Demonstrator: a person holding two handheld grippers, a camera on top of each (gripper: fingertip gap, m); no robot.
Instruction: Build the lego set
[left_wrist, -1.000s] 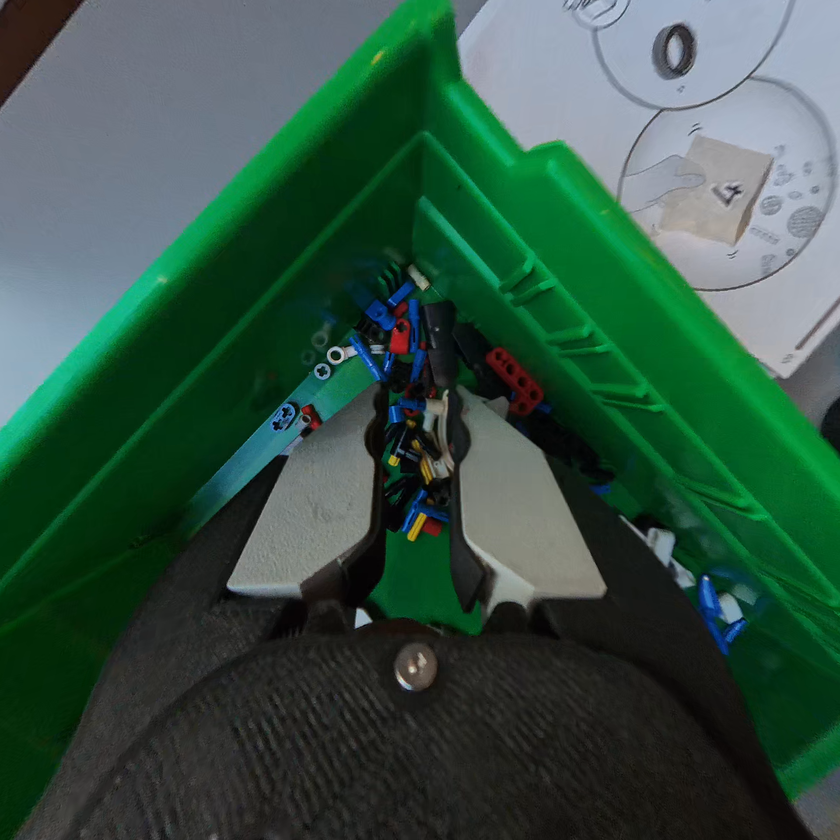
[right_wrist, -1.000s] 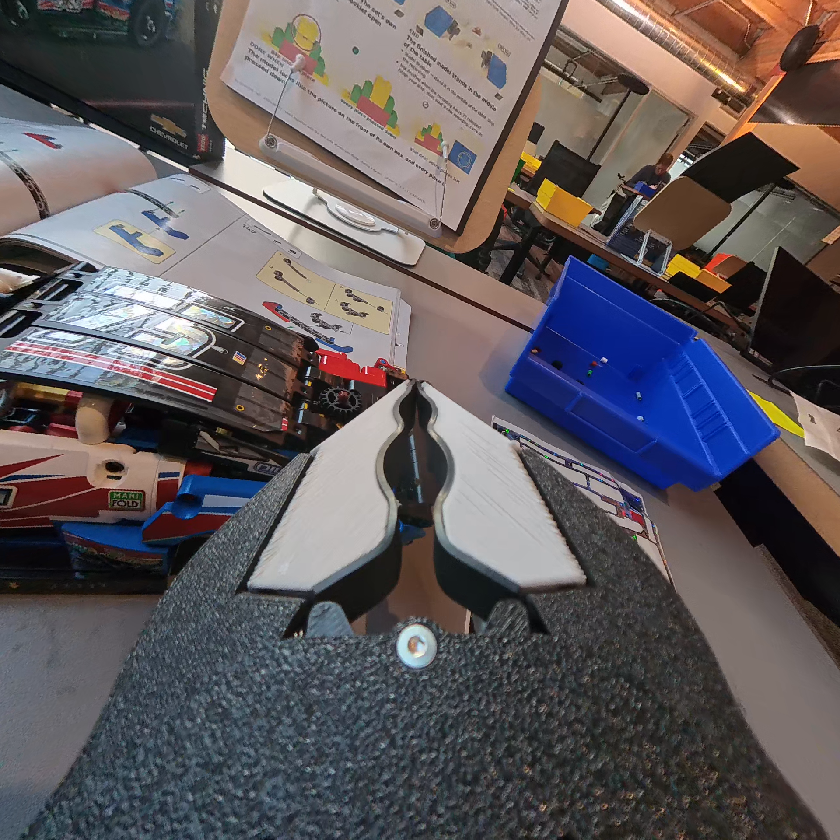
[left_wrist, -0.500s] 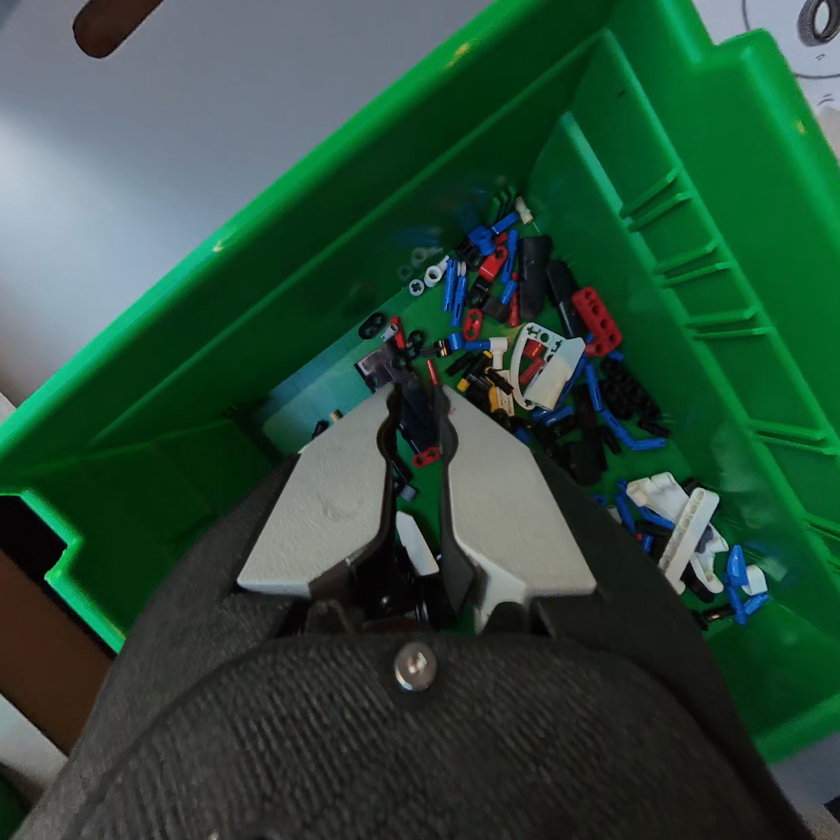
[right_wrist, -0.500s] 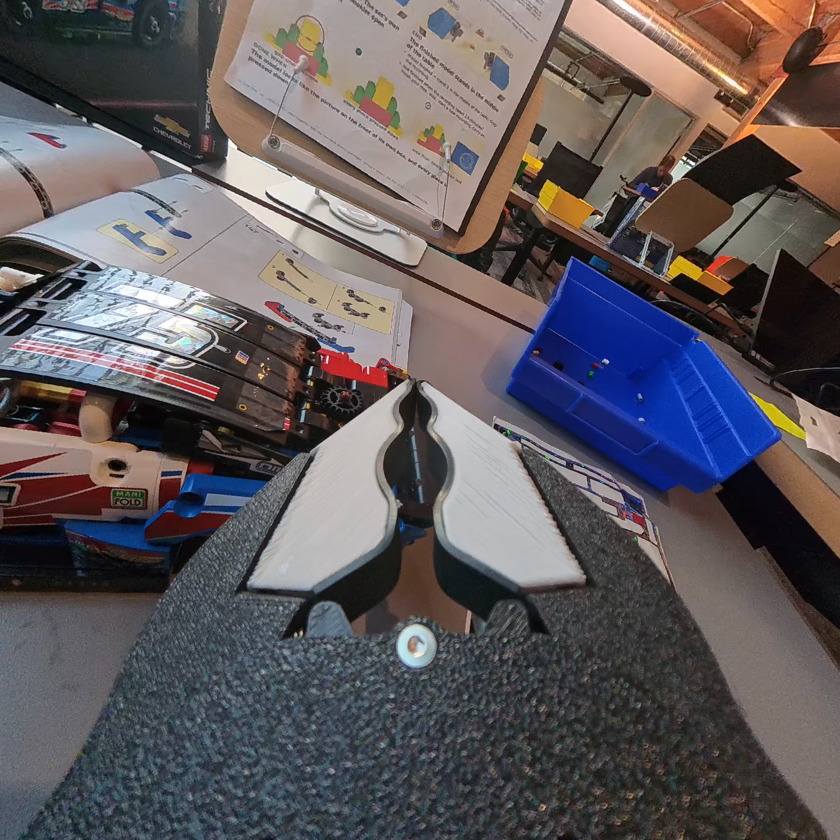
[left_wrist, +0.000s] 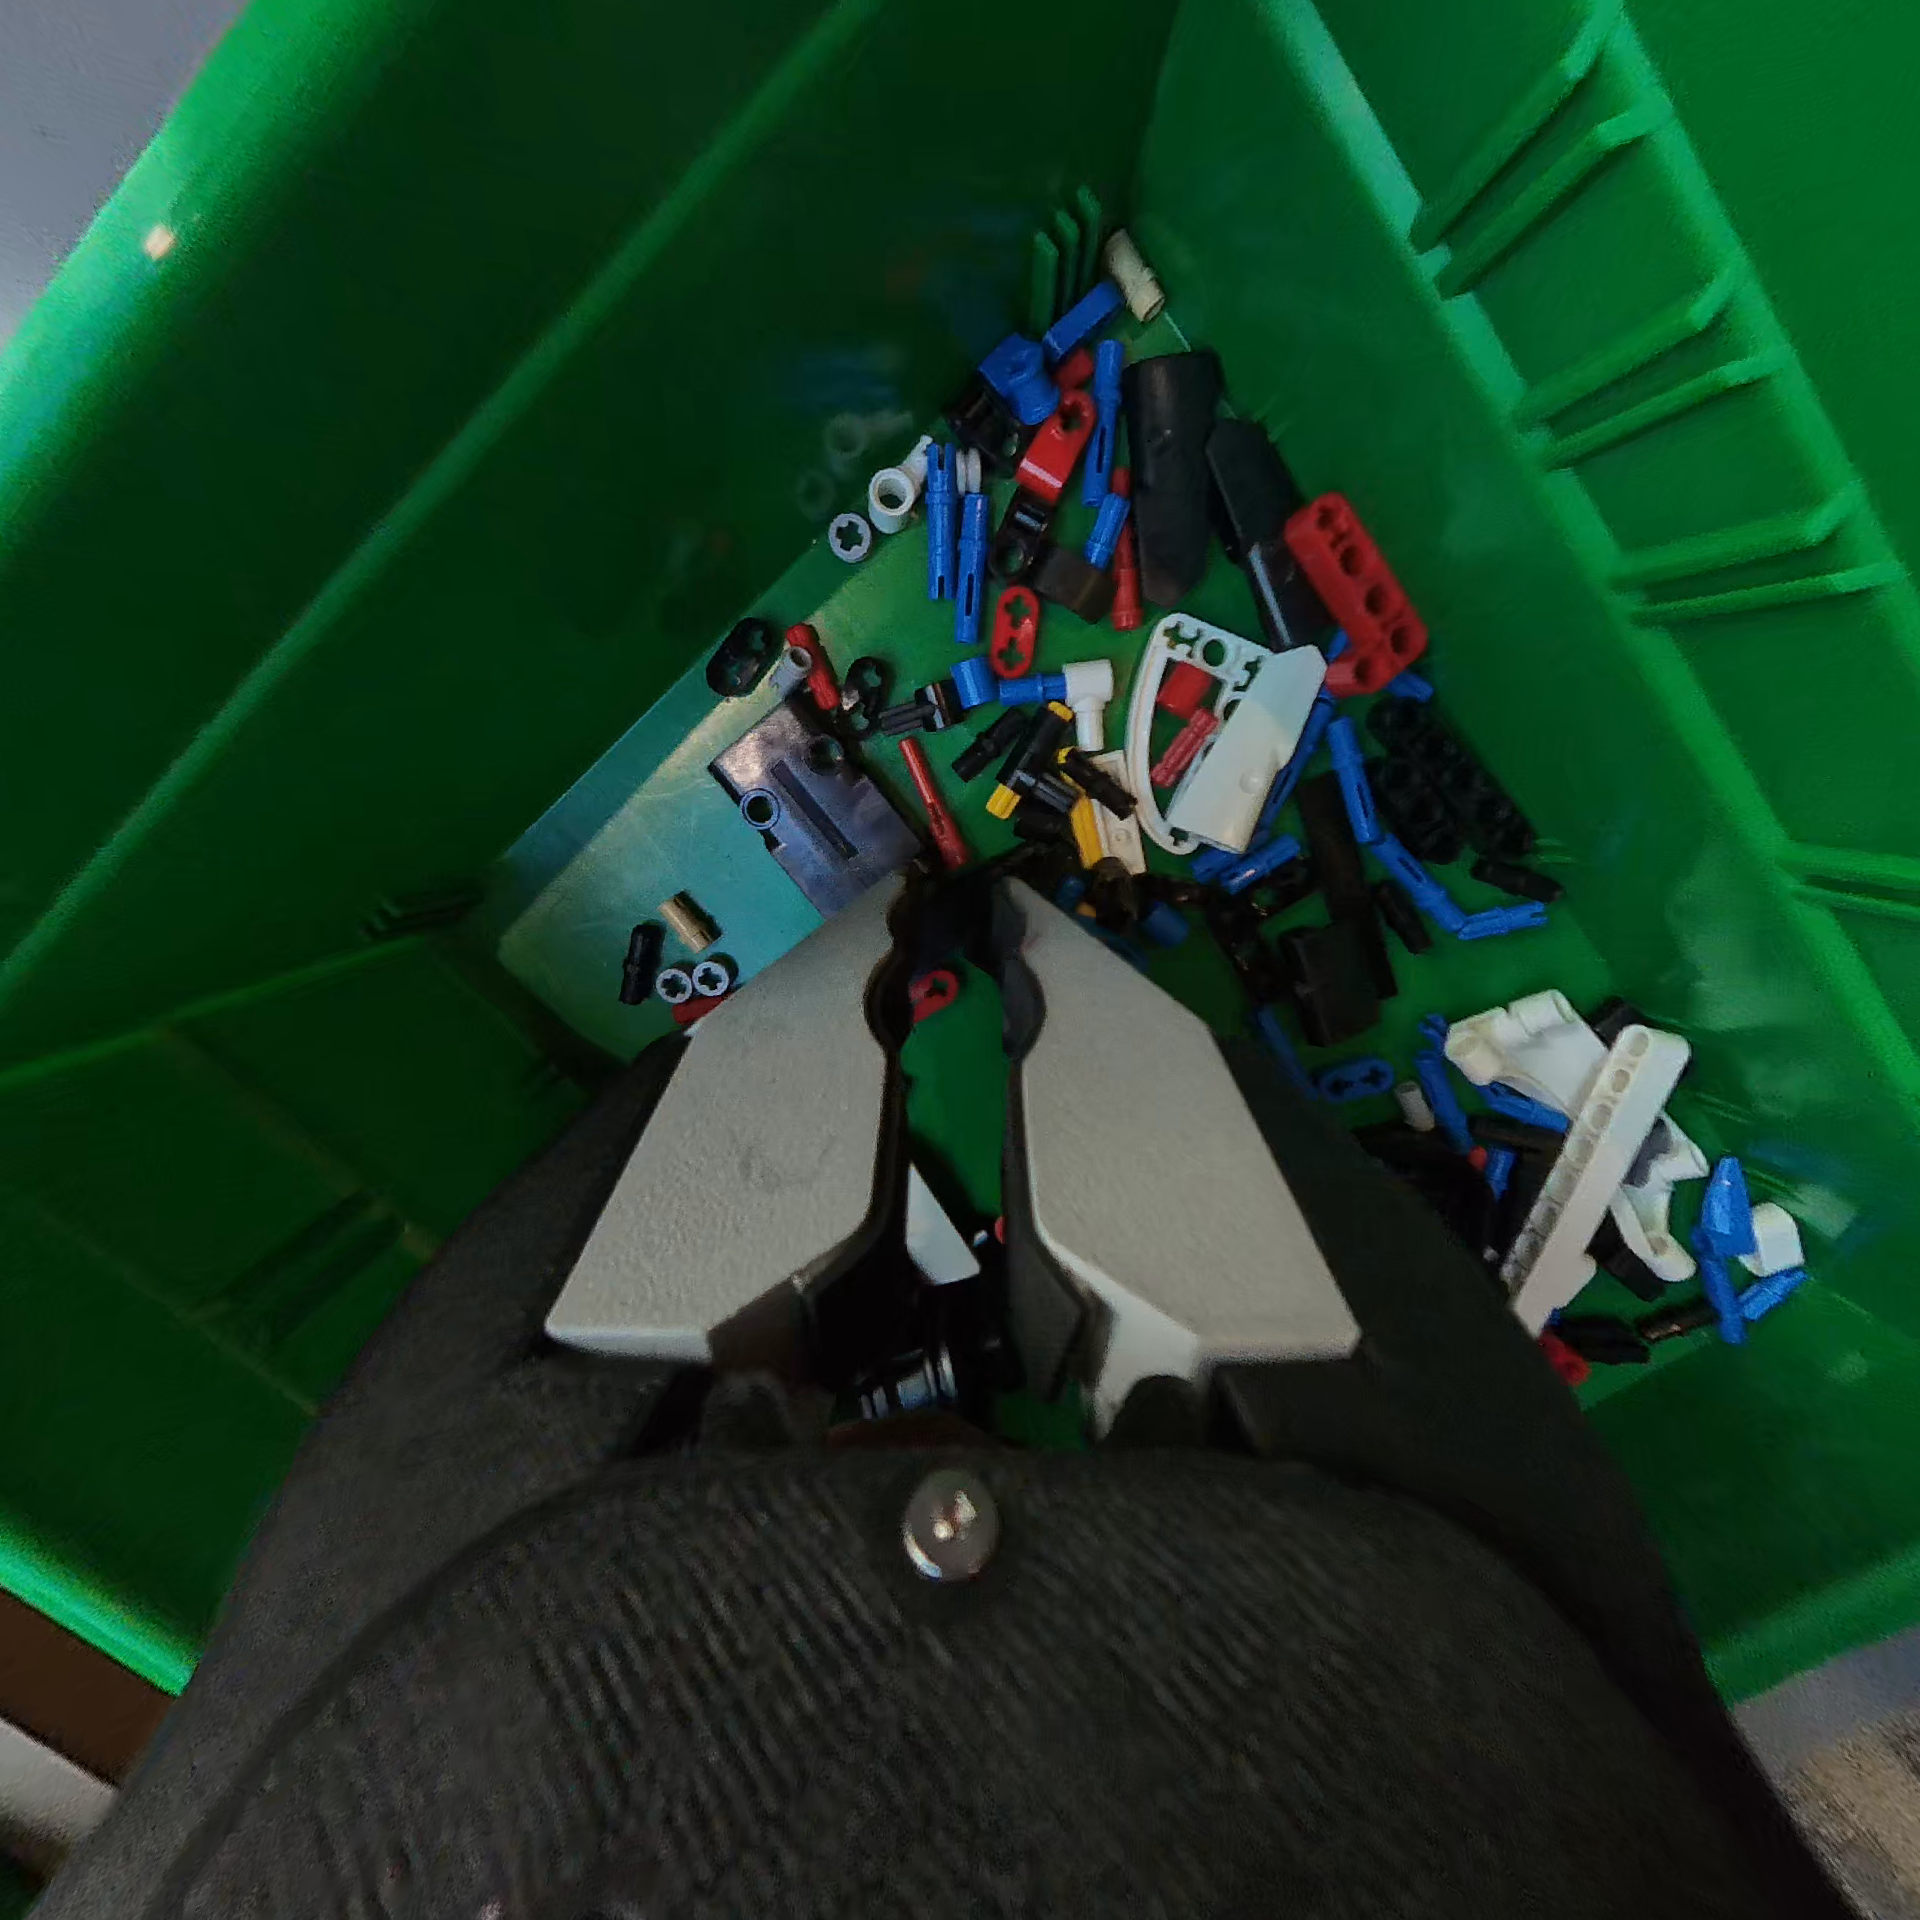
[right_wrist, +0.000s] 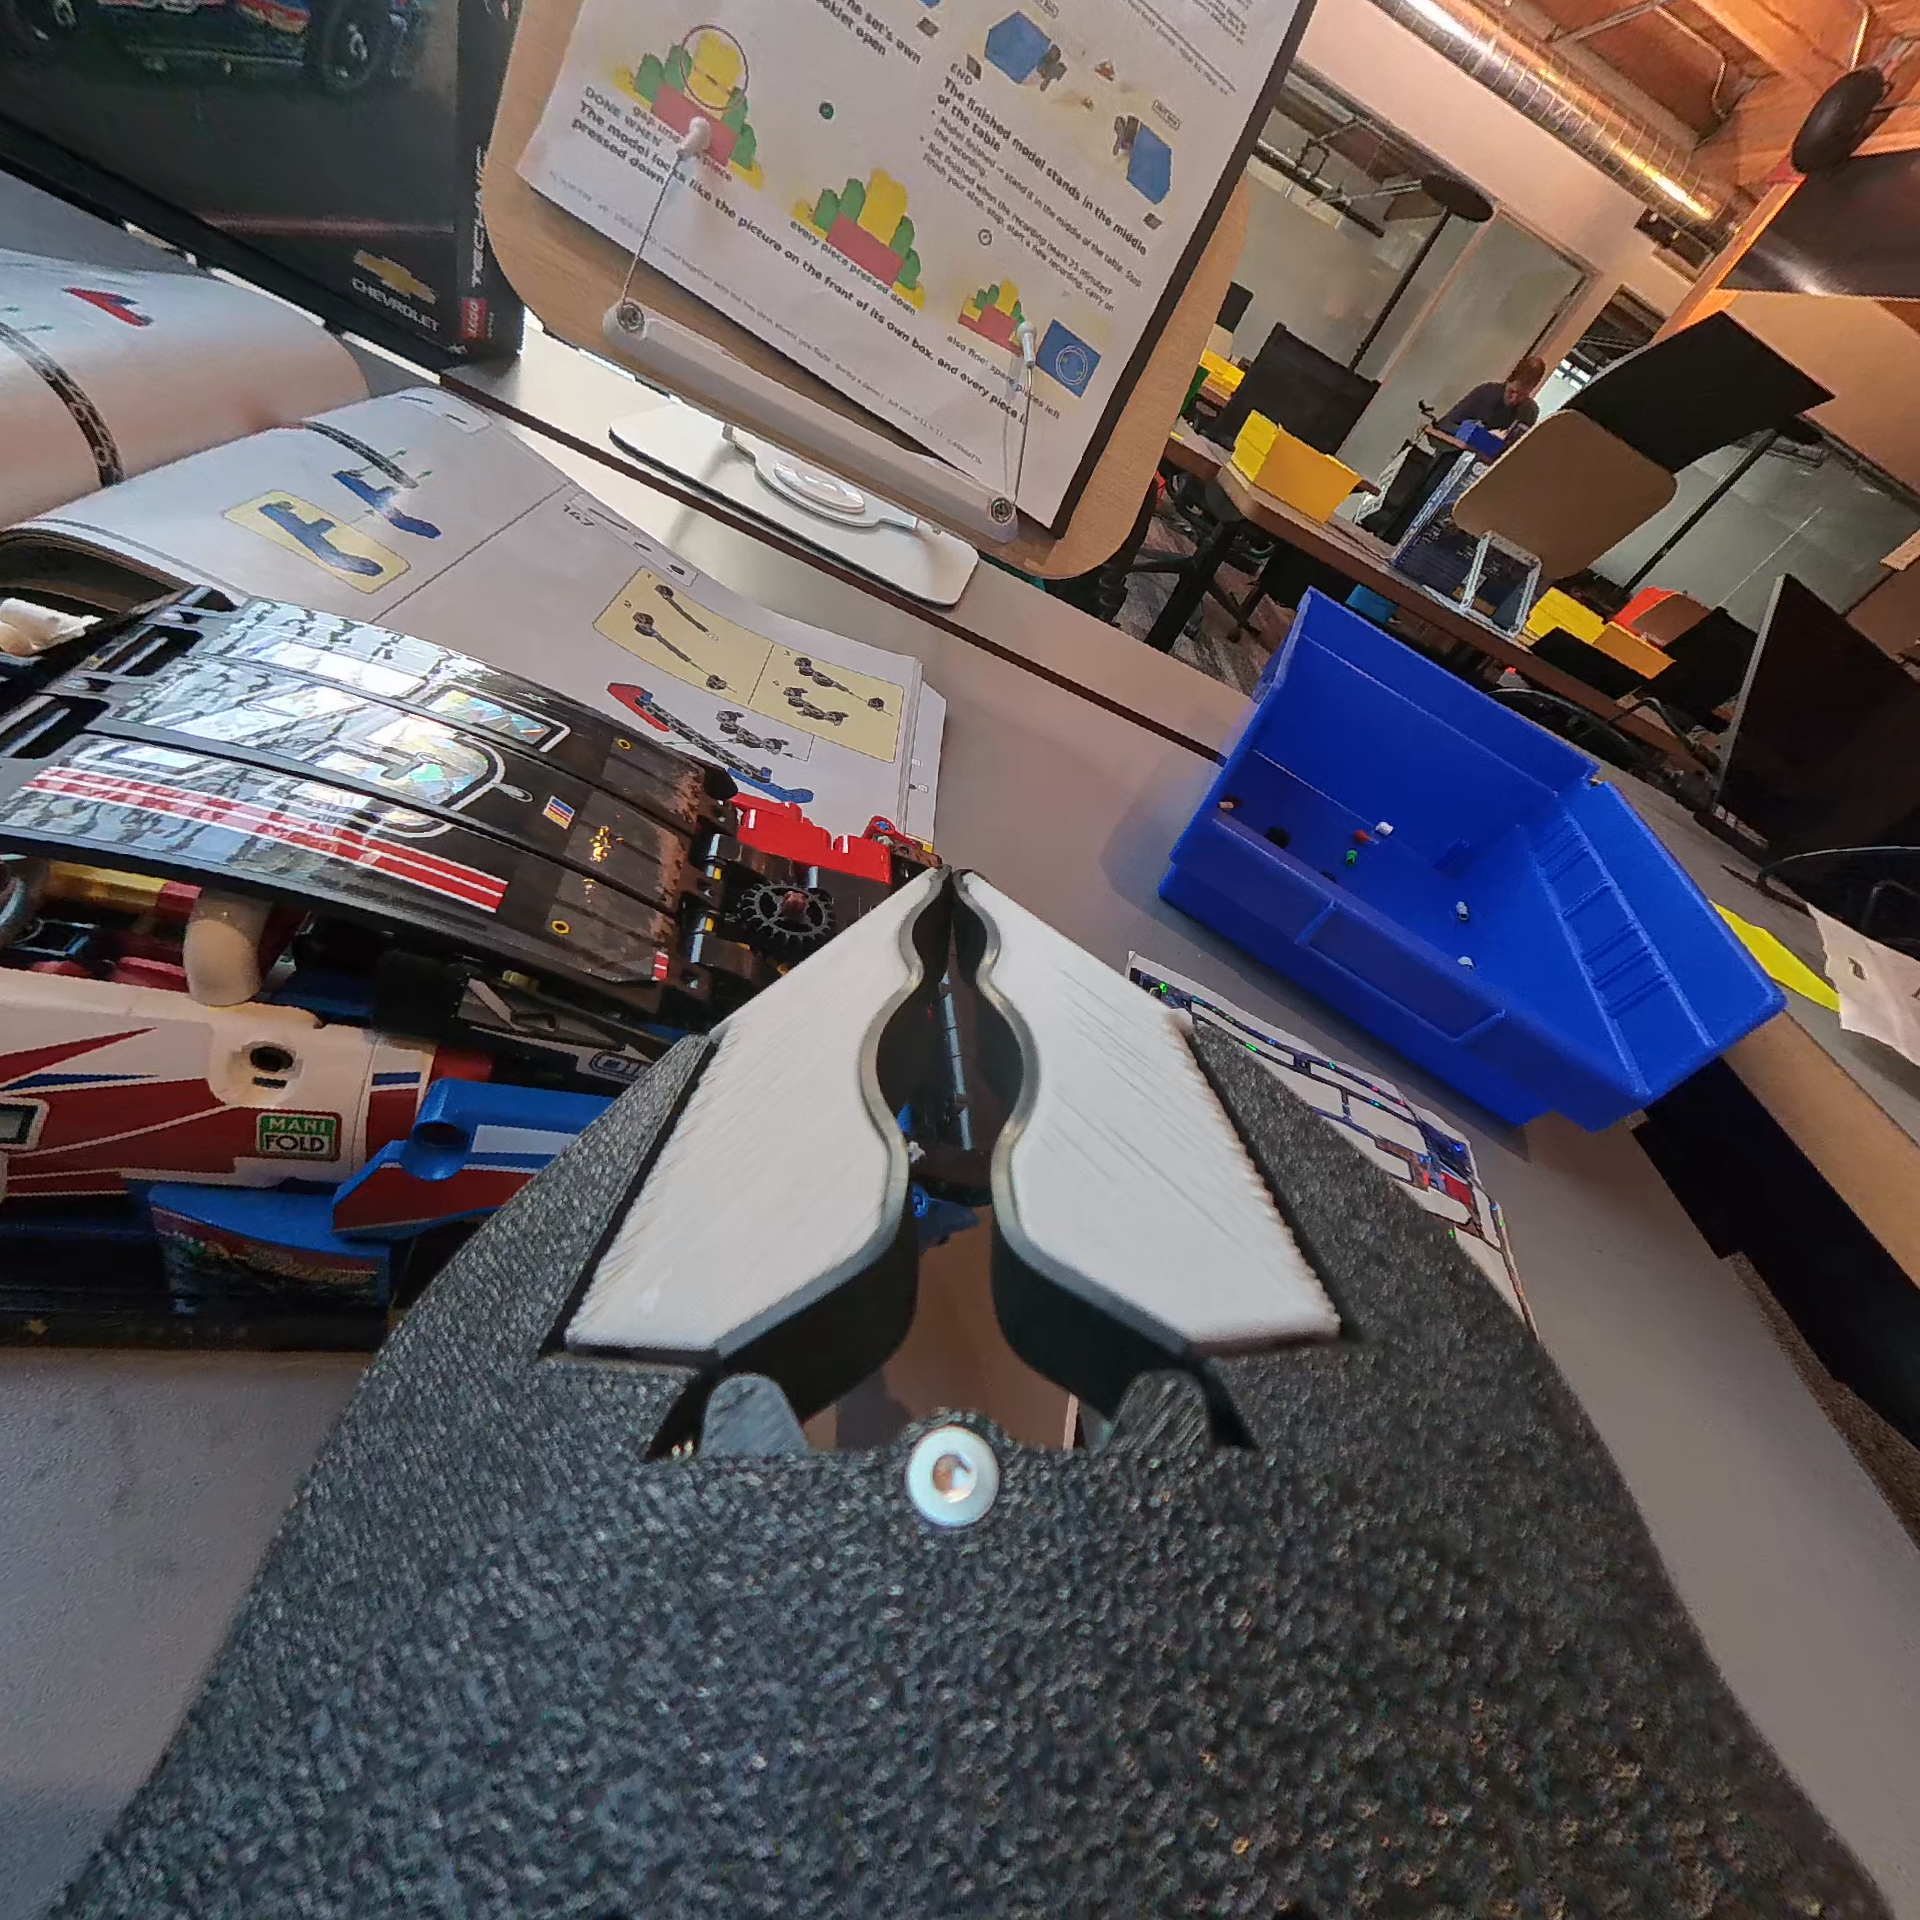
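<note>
We are picking a small piece for the car. Our left claw (left_wrist: 961, 914) is down in the green bin (left_wrist: 436, 436), its tips nearly together on something dark; we cannot tell what, or if it holds. Loose pieces (left_wrist: 1122, 665) lie across the upper middle of the frame. Our right claw (right_wrist: 951, 883) has its tips together, with a dark part just behind them; we cannot tell if it grips it. The half-built car (right_wrist: 343, 852) sits at the left on the tabletop (right_wrist: 1049, 748). Next, we think, lift the piece out slowly and carry it to the car.

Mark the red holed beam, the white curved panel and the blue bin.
red holed beam (left_wrist: 1356, 592), left wrist view, its holed face.
white curved panel (left_wrist: 1242, 753), left wrist view, flat middle.
blue bin (right_wrist: 1382, 971), right wrist view, front wall.
</note>
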